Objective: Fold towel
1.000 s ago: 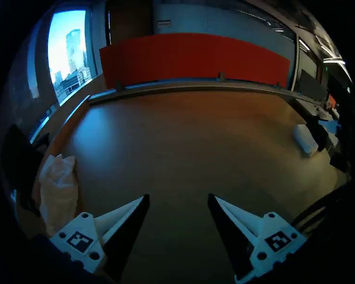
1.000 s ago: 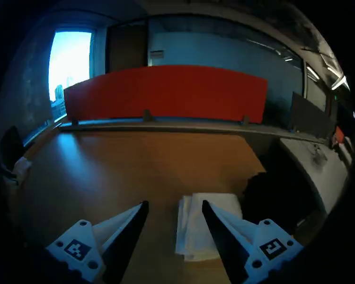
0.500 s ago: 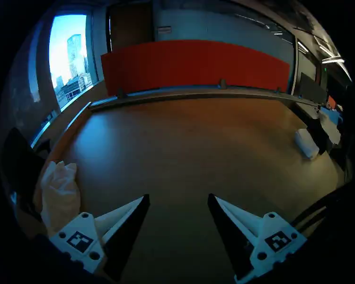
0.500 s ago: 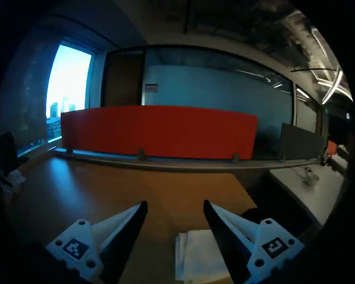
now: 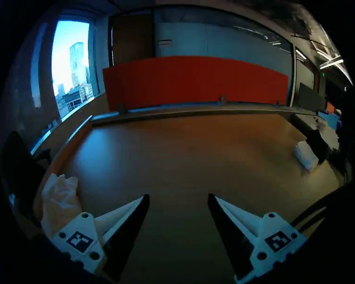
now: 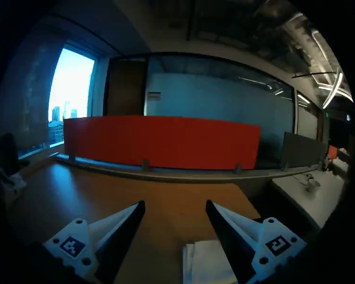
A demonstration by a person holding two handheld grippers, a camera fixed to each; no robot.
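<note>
Both claws wide and empty above the table (image 5: 187, 142).
Left gripper view: left gripper (image 5: 177, 196) spread; folded towel (image 5: 306, 155) at the table's right edge, crumpled cloth (image 5: 59, 201) at its left edge. Right gripper view: right gripper (image 6: 174, 203) gaping, folded towel (image 6: 208, 262) low between its fingers.

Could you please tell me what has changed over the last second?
The right tongs tipped upward, so the towel slid to the bottom of their view. The left tongs tipped up slightly. Both stayed open and empty; the towel lay still on the table.

Dim overall; window (image 5: 72, 75) glare; edges warped, perhaps blurred.
</note>
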